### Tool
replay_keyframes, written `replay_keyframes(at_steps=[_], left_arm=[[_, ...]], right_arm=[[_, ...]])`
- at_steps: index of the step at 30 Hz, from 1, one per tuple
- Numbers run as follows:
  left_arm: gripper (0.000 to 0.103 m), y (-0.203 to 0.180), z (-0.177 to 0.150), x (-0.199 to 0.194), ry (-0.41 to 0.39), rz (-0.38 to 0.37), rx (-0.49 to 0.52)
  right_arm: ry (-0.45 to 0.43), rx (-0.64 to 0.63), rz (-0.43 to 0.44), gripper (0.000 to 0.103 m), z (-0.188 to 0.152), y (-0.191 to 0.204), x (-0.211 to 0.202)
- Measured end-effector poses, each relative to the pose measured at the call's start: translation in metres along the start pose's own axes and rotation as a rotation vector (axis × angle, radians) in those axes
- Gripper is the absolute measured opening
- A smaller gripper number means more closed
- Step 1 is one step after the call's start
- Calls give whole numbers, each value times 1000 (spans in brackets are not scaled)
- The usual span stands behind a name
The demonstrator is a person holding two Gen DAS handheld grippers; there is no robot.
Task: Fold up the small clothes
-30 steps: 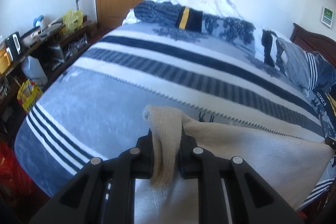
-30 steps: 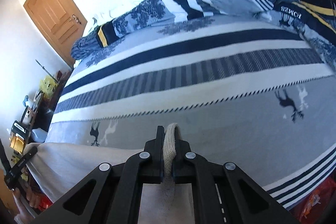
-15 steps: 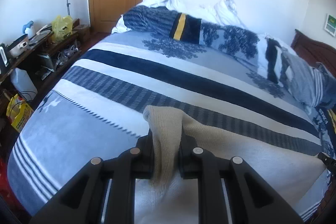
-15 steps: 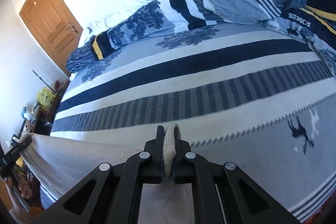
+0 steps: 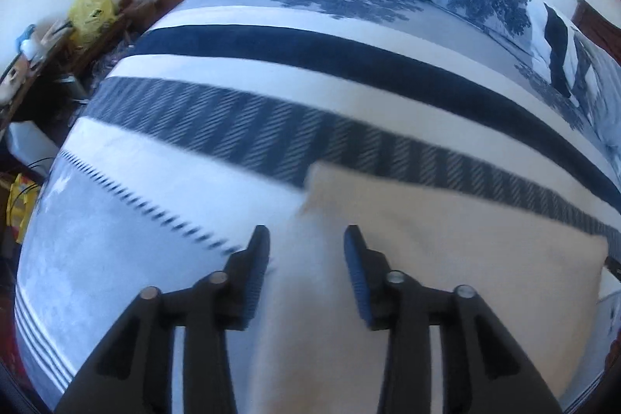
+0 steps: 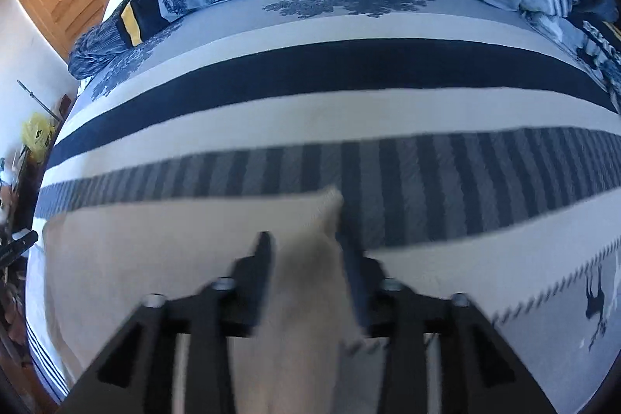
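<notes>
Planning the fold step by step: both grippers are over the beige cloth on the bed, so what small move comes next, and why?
Probably lift both grippers clear: the left gripper and right gripper have just opened, and the cloth lies spread on the bed.

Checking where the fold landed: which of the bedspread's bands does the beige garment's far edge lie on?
The hatched blue-and-grey band, the one nearest the garment. The solid navy band and the white band between them lie farther up, untouched.
</notes>
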State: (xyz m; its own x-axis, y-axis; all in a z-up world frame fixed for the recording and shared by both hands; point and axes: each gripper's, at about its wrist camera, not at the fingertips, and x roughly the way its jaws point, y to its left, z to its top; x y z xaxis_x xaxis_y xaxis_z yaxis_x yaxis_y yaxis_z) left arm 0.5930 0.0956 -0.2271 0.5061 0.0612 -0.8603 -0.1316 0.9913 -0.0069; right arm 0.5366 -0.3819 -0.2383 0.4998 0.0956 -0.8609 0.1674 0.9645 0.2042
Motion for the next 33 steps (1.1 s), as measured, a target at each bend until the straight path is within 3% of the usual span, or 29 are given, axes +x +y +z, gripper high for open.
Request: replay_keyframes(at_steps=[1, 3, 6, 11, 13, 16, 17, 19, 21, 24, 29, 33], left_arm=[[46, 7, -10, -9, -17, 8, -1], [66, 20, -43, -36, -49, 8, -26], [72, 26, -99, -67, -49, -18, -28], [72, 15, -164, -73, 56, -162, -67], [72, 6, -178, -65, 101, -200, -88], [72, -5, -179, -47, 165, -240, -110], [69, -6, -178, -41, 179, -235, -123], [46, -3, -171, -29, 216, -240, -183], [5, 2, -164, -21, 247, -264, -235], [4, 11, -160, -32, 219, -307, -269], [4, 32, -166, -79, 85, -334, -233], [6, 35, -187, -57, 138, -278, -217]], right_arm=[[-27, 9, -12, 66, -12, -2, -13], [-95, 49, 8, 75, -45, -4, -51], [-131, 125, 180, 79, -105, -4, -93], [-34, 217, 303, 77, -183, 7, -88], [30, 266, 350, 65, -201, 9, -72], [98, 310, 390, 62, -213, 15, -51], [118, 305, 395, 62, -215, 19, -44], [148, 326, 354, 52, -215, 19, -34], [159, 349, 346, 46, -213, 17, -30], [175, 349, 321, 8, -209, 17, -28], [89, 329, 400, 4, -211, 15, -74], [97, 268, 363, 4, -232, 29, -80]])
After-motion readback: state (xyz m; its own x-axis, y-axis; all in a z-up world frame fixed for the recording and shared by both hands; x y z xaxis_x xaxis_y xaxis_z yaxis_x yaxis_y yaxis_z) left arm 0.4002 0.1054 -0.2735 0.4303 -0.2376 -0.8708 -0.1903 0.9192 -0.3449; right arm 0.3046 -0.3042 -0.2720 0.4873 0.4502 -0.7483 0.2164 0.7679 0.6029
